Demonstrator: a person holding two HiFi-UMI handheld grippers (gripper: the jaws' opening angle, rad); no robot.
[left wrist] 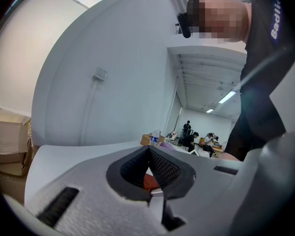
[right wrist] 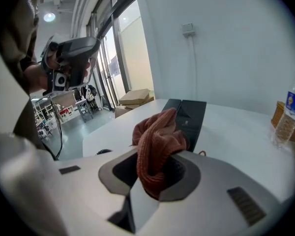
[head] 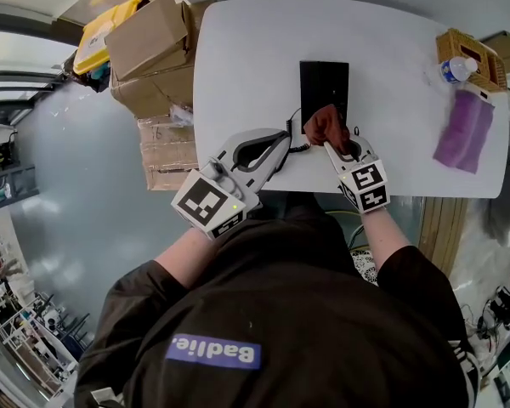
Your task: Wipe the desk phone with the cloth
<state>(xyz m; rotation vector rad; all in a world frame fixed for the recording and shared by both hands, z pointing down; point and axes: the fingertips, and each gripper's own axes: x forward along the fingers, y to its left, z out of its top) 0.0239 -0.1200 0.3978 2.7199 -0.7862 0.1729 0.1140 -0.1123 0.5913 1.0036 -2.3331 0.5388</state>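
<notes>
Desk phone (head: pixel 324 87): one; cloth (head: pixel 326 126): one.

A white bench (head: pixel 238 75) is pictured from above, with a wicker basket (head: pixel 484 62) at its far right corner, a water bottle (head: pixel 457 69) against the basket and a purple cloth (head: pixel 464 131) laid just beside them. Cardboard boxes (head: pixel 153 49) are stacked off the bench's left end, a yellow bin (head: pixel 102 32) behind them.
</notes>
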